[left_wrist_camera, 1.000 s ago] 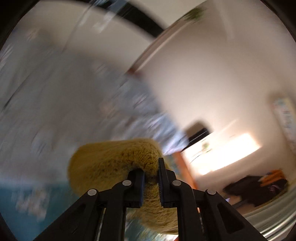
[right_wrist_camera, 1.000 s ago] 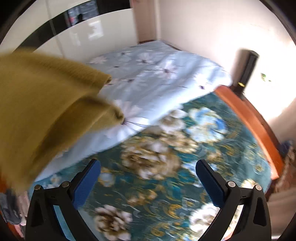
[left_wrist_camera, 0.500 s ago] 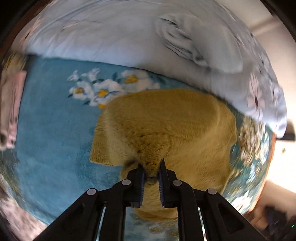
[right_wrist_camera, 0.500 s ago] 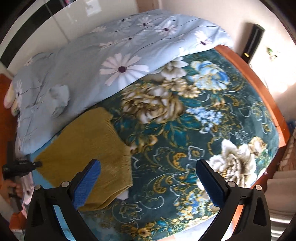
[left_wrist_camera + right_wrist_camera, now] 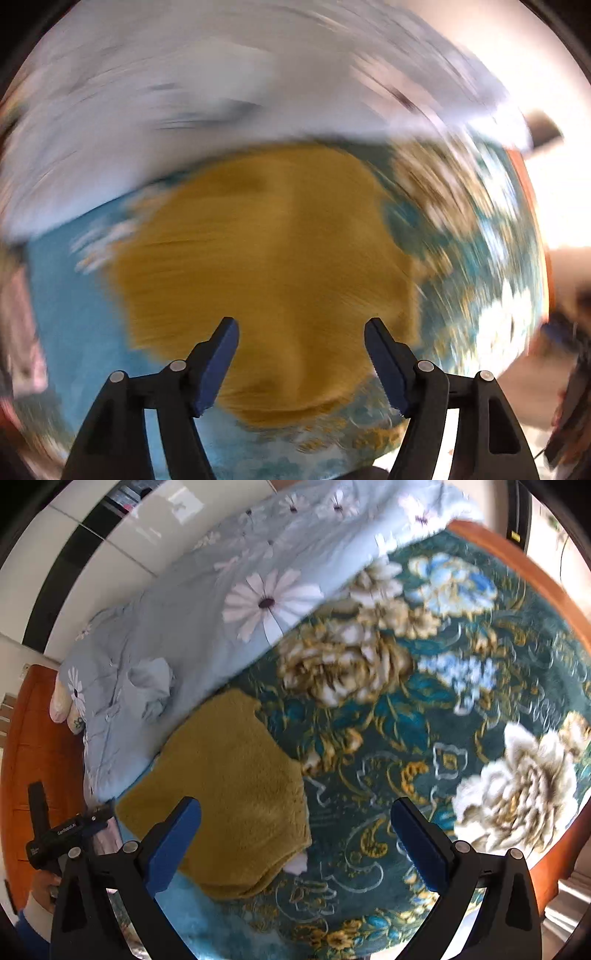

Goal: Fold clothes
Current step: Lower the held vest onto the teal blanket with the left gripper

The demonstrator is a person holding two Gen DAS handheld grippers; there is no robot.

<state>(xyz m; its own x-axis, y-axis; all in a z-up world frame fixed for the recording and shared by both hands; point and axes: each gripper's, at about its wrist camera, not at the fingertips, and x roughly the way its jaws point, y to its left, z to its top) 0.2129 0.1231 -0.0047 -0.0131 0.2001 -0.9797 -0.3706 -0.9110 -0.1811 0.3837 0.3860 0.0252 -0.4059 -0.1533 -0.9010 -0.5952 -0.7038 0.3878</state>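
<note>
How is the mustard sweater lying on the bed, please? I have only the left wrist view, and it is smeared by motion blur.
Observer: In the right wrist view the mustard sweater lies flat in a compact folded shape on the teal floral blanket.
Operator: Thank you. Does it touch the pale bedding behind it?
Observer: Its far edge meets the pale blue daisy duvet; whether it tucks underneath, I cannot tell.
Operator: And where is the right gripper?
Observer: The right gripper hangs over the sweater's near corner, jaws open and empty.
</note>
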